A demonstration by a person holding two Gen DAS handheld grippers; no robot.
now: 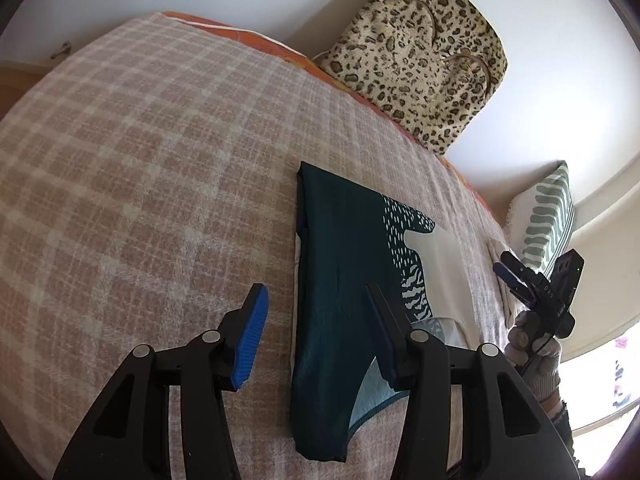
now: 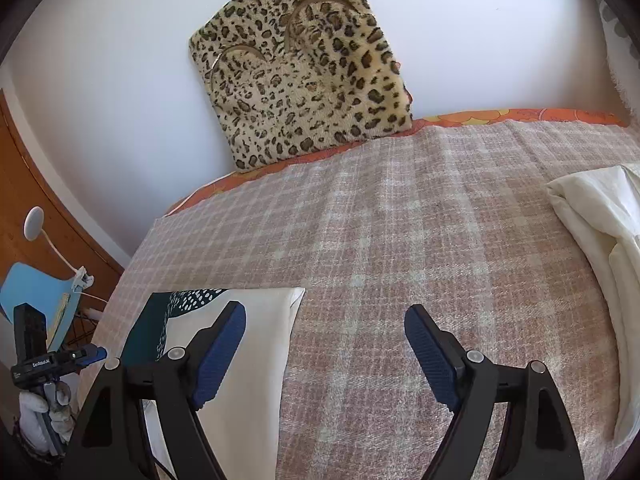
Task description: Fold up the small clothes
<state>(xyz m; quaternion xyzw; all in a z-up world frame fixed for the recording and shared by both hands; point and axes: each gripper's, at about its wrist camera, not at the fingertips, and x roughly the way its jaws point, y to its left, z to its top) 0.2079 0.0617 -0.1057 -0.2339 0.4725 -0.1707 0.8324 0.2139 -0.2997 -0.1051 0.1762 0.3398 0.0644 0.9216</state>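
Directly ahead of released, empty left gripper (image 1: pixel 318 336): folded dark-teal and white patterned garment (image 1: pixel 336 280), long axis running away; right gripper (image 2: pixel 325 354) beside it, likewise released.

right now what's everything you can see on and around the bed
folded dark teal and white patterned garment: one, teal and white, flat on the blanket between the claws
pink and cream checked blanket: one, covers the bed
leopard-print furry cushion: one, tan and black, leaning on the wall
green-striped white pillow: one, by the wall
cream crumpled cloth: one, right side of the bed
left claw: open, nothing held, over the garment's edge
right claw: open, nothing held
gloved hand: holds the right claw
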